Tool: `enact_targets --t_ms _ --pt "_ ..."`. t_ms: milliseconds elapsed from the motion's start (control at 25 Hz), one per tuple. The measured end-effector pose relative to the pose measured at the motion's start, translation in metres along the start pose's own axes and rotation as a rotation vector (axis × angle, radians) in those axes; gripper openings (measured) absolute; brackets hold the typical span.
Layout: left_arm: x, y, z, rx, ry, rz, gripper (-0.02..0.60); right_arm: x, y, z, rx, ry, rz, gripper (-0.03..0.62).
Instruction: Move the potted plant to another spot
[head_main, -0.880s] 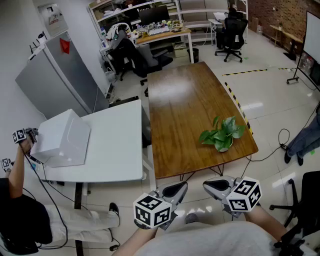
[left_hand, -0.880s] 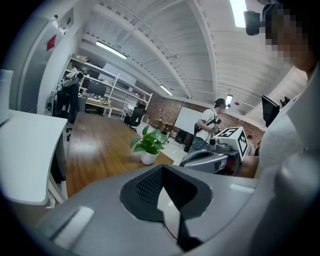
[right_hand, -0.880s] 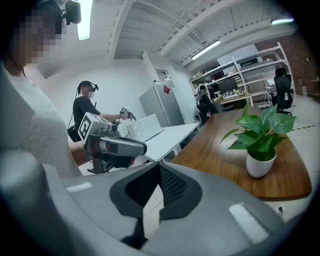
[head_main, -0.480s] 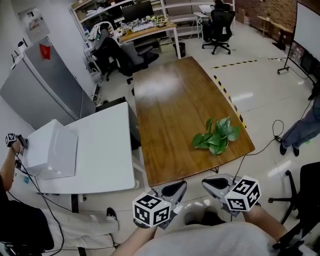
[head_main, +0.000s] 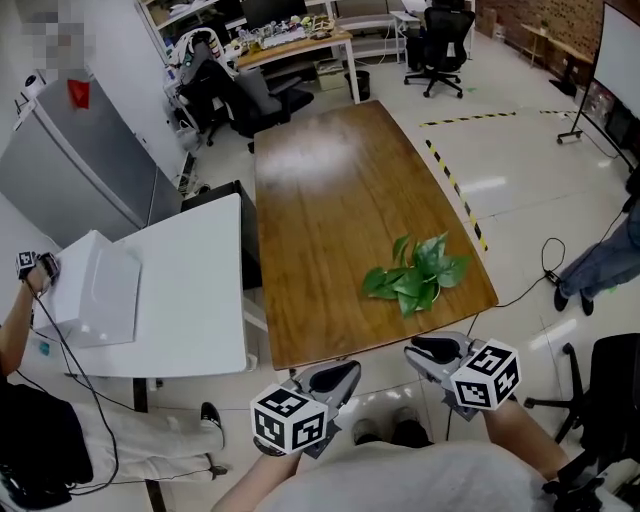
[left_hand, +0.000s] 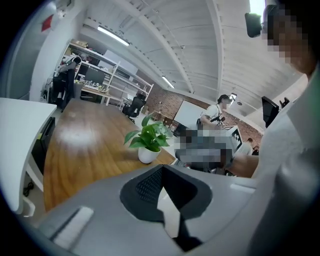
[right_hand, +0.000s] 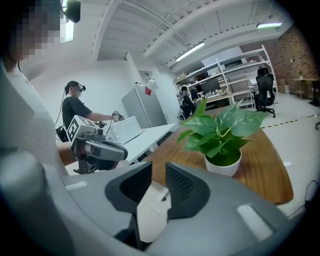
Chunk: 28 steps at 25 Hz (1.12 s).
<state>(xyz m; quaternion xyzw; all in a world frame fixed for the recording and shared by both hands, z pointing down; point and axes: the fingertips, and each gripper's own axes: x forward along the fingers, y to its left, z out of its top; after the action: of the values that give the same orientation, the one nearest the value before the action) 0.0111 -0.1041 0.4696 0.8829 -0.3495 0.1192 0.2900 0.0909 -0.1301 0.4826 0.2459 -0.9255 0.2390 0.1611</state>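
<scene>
Near the right-hand front corner of the wooden table (head_main: 330, 190): potted plant (head_main: 412, 282), upright, green leaves over a small white pot, close to the table's right edge. Rest of the tabletop bare.

Off the table's front edge, well apart from the plant: both grippers, held side by side above the floor and pointing toward the table.
- Left gripper (head_main: 341, 372): pads pressed together at the tips, nothing between them.
- Right gripper (head_main: 424, 350): pads a narrow slit apart, nothing between them; plant seen ahead of it, not touched.

Left of the table: white desk (head_main: 190, 300) butted alongside, with a white box (head_main: 92, 292) at the side farthest from the table. A second person (head_main: 30, 420) stands beyond that box, hand raised at it.

Beyond the table's far end: black office chairs (head_main: 445, 22) and cluttered shelving.
</scene>
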Motion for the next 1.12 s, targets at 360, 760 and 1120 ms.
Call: enact_targets --t_ms 360,760,1120 --pt "0.011 0.005 -0.003 -0.067 -0.011 0.03 -0.005 -0.001 -0.077 -0.013 0.001 -0.032 -0.132 0.372" --pt "0.001 0.022 -0.009 -0.098 -0.008 0.085 -0.005 0.038 -0.143 -0.03 -0.161 -0.001 -0.306 0.592" --pt "-0.008 0.038 -0.013 -0.106 0.006 0.117 -0.006 0.068 -0.171 -0.029 -0.216 -0.04 -0.357 0.595"
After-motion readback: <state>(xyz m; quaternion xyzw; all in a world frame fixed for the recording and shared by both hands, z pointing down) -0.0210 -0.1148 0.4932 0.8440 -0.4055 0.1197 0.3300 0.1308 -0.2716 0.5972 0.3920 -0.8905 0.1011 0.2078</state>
